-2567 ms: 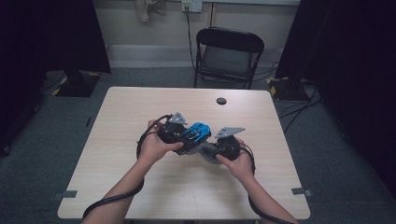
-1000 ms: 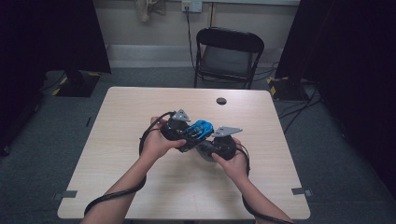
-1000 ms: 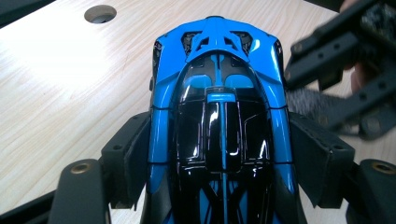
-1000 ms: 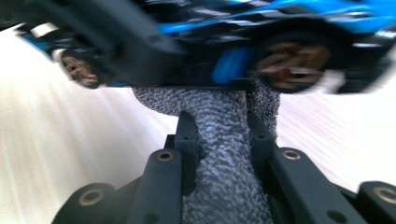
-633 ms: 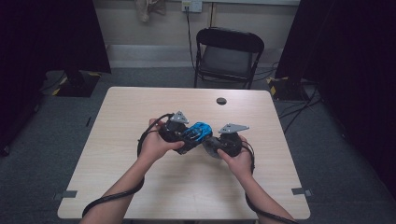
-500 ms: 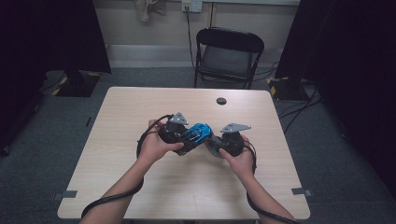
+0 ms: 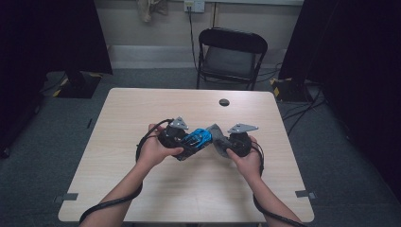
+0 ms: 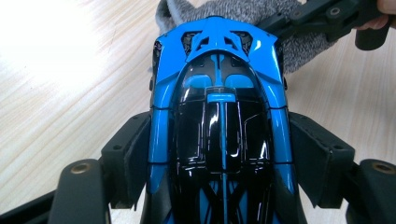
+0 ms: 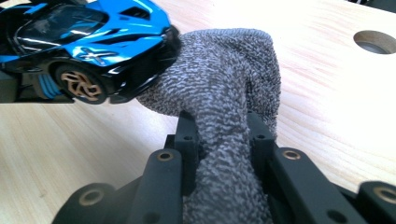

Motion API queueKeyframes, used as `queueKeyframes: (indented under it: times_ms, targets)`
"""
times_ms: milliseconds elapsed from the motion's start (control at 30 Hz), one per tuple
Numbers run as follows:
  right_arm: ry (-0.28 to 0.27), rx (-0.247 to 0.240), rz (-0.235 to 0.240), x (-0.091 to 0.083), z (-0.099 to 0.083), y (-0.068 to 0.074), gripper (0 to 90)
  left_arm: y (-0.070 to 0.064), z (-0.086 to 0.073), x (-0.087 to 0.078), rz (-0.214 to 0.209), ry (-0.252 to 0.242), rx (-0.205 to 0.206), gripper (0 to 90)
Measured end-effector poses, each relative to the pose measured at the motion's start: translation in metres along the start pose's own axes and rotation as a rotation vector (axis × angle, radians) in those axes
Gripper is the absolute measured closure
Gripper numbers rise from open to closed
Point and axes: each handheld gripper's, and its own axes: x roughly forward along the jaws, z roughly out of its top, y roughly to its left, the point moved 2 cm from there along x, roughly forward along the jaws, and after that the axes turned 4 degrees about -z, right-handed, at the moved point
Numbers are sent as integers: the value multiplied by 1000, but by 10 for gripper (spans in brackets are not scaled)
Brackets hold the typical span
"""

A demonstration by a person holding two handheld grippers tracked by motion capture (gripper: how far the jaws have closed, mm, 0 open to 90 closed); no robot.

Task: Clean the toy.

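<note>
Car (image 8: 217, 116) clamped in left tool (image 8: 219, 154) | cloth (image 9: 224, 116) pinched in right tool (image 9: 222, 135)

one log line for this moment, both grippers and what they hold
left gripper: shut on blue toy car | right gripper: shut on grey cloth | cloth touches car's end | above table
</note>
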Motion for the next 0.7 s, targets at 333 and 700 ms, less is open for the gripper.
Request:
queueKeyframes:
  times_ms: [333,700]
  targets:
    - [31,-25,-16,0,-7,-2,726,9,-1,-8,38,-15,-12,282]
    - [35,-114,134,12,-10,49,726,6,22,1,58,-48,3,282]
